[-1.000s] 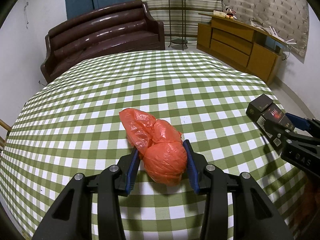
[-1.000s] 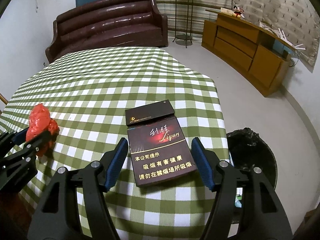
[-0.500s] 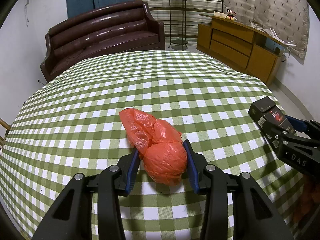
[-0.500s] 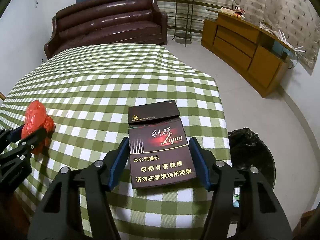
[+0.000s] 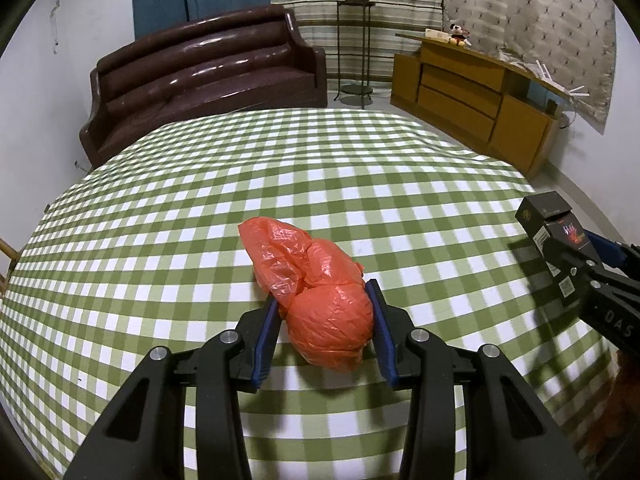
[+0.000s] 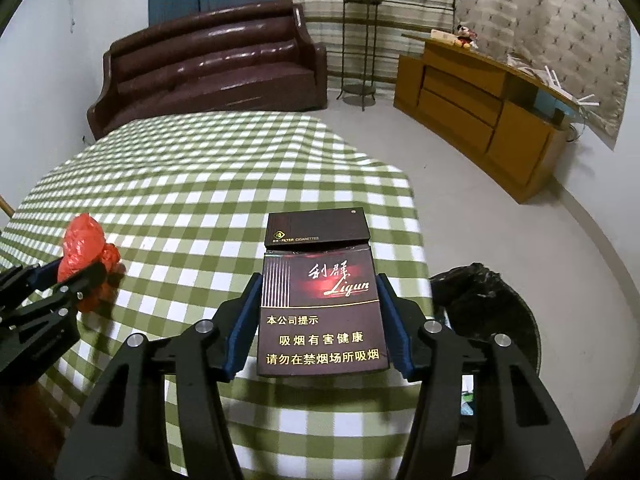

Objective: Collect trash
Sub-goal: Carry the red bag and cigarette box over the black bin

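A crumpled red plastic bag (image 5: 316, 280) lies on the green-checked tablecloth (image 5: 320, 168), and my left gripper (image 5: 322, 296) is shut on its rounded near end. In the right wrist view the bag (image 6: 82, 240) and left gripper (image 6: 68, 276) sit at the far left. A dark maroon cigarette pack (image 6: 320, 312) with its lid flipped open is between the blue pads of my right gripper (image 6: 319, 280). Its jaws are closing and both pads press on the pack's sides. The left wrist view shows the pack (image 5: 554, 220) held just above the table's right edge.
A bin lined with a black bag (image 6: 492, 312) stands on the floor just right of the table edge. A brown leather sofa (image 5: 208, 76) is beyond the table, and a wooden cabinet (image 5: 476, 104) lines the right wall.
The right gripper's jaws narrowed onto the cigarette pack and lifted it slightly off the cloth. The left gripper and the red bag have not moved.
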Action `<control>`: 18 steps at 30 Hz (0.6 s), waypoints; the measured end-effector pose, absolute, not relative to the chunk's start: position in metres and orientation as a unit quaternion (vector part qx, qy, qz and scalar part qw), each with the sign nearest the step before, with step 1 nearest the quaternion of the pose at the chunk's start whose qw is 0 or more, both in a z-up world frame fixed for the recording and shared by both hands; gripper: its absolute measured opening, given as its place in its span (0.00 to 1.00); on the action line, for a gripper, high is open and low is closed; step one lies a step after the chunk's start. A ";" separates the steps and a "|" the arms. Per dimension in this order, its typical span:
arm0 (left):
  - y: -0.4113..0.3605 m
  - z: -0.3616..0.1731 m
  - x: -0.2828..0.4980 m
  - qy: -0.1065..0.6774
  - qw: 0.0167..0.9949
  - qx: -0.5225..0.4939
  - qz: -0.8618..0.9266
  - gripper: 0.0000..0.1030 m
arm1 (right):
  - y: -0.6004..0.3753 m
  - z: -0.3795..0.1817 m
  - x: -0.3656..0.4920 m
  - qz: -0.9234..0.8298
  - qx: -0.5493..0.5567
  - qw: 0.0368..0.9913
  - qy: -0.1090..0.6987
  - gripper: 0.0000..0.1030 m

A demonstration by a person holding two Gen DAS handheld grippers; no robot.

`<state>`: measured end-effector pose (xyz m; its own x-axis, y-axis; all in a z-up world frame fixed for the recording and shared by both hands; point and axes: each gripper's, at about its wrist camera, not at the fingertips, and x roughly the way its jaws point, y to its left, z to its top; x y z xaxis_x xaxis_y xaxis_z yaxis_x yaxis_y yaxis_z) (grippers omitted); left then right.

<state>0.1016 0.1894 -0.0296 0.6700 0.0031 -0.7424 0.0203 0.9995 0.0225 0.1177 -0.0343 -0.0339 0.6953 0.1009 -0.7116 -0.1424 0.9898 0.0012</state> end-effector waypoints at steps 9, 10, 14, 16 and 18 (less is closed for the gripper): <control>0.139 -0.012 0.103 0.384 0.922 0.027 -0.045 0.40 | -0.078 -0.022 0.105 0.035 -0.009 0.929 0.368 0.52; 0.134 -0.011 0.103 0.382 0.922 0.029 -0.050 0.40 | -0.082 -0.022 0.105 0.032 -0.007 0.930 0.367 0.52; 0.103 -0.007 0.104 0.373 0.924 0.041 -0.077 0.40 | -0.108 -0.019 0.100 0.009 0.000 0.932 0.361 0.52; 0.092 -0.006 0.104 0.370 0.924 0.046 -0.088 0.40 | -0.121 -0.019 0.098 -0.001 0.004 0.933 0.360 0.52; 0.075 -0.004 0.104 0.366 0.923 0.052 -0.103 0.40 | -0.131 -0.020 0.096 -0.011 0.009 0.933 0.359 0.52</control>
<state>0.1043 0.0752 -0.0042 0.7105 -0.1516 -0.6872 0.2271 0.9737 0.0200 0.0964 -0.1311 -0.0201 0.7424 -0.0134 -0.6698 0.0259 0.9996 0.0087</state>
